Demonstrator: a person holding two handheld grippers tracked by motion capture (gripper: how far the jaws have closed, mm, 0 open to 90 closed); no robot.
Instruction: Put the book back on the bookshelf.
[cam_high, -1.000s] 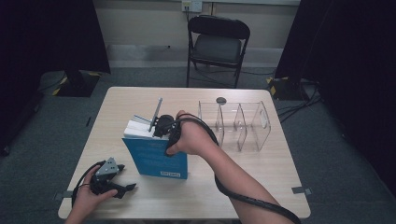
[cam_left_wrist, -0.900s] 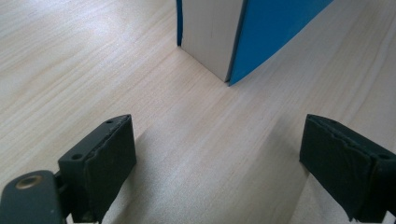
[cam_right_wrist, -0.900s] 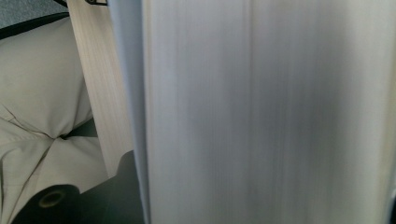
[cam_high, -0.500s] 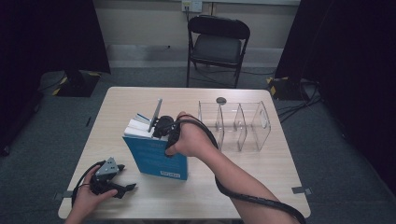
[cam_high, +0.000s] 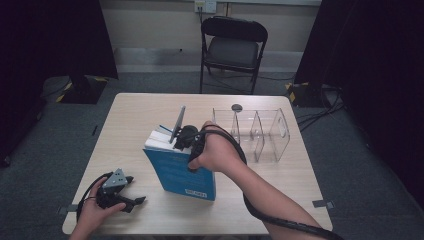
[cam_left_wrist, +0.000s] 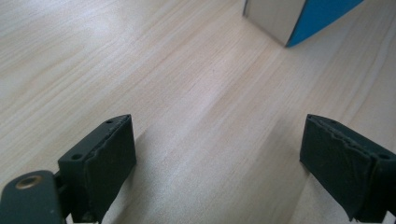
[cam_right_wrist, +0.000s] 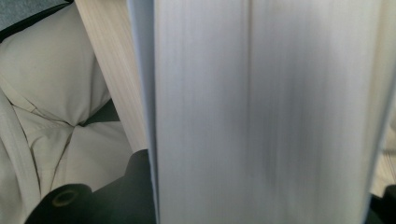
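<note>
At seven o'clock the left gripper (cam_high: 131, 197) is resting open on the table (cam_high: 130, 125), at centre the right gripper (cam_high: 176, 143) is clamping the upright blue book (cam_high: 182, 175), its jaws just closing, and at two o'clock the clear rack (cam_high: 260, 132) is standing with bare slots.

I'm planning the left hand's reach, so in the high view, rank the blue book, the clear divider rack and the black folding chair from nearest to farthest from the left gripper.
From the left gripper:
1. Blue book, standing just right of it.
2. Clear divider rack, at the table's far right.
3. Black folding chair, on the floor beyond the table.
</note>
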